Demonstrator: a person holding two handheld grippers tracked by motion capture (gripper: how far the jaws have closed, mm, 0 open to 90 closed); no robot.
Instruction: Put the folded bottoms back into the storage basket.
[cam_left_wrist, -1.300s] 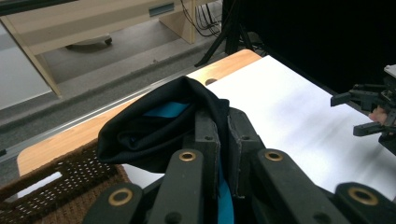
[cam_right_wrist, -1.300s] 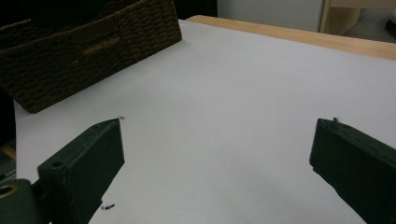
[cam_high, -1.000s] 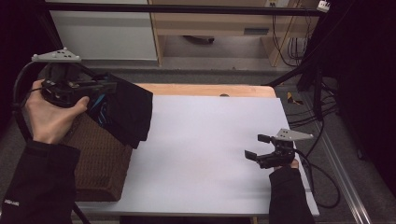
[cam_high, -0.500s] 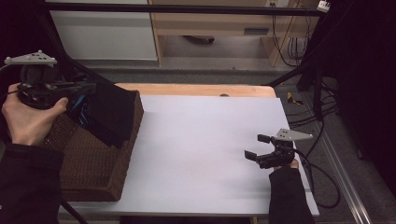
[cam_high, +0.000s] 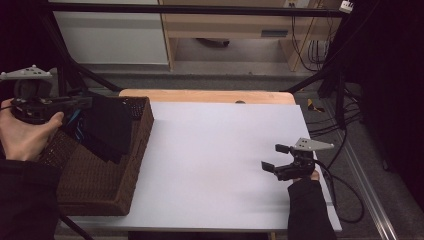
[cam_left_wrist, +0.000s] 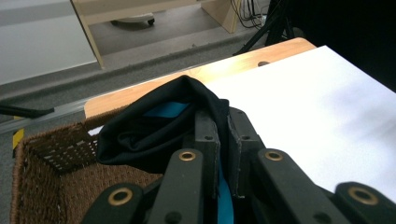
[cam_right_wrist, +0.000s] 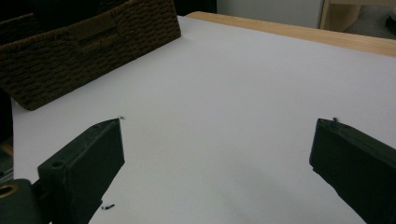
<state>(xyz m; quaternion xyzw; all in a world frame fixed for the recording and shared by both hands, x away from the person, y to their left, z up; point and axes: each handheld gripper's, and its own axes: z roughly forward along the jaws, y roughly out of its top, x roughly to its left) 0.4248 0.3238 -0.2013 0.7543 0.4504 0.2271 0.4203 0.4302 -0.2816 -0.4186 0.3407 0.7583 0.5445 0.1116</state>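
The left claw (cam_high: 82, 102) is clamped on a black garment (cam_high: 107, 127) with a blue lining — in the left gripper view its two jaws stand pressed together on a fold of the cloth, a strip of blue showing between and below them. The garment (cam_left_wrist: 159, 126) hangs from that grip over the open top of a brown wicker basket (cam_high: 100, 192), which stands at the 9 o'clock edge of the tabletop (cam_high: 215, 150). In the high view the cloth drapes down inside the basket's near wall, its lower edge dipping below the rim; whether it touches the basket's floor cannot be told. The left hand (cam_high: 25, 135) holds the gripper body level, out past the basket's 9 o'clock side, with the jaws pointing toward 3 o'clock.

The right claw (cam_high: 272, 157) is wide open and holds nothing. It sits low over the white tabletop at about 4 o'clock, well apart from the basket, its jaws pointing toward 9 o'clock. In the right gripper view the two black jaws stand far apart with bare white surface (cam_right_wrist: 224, 116) between them, and the basket (cam_right_wrist: 88, 51) lies farther off at the 10 o'clock corner.

A strip of bare wood (cam_high: 210, 96) runs along the tabletop's 12 o'clock edge — beyond it lies a grey floor.
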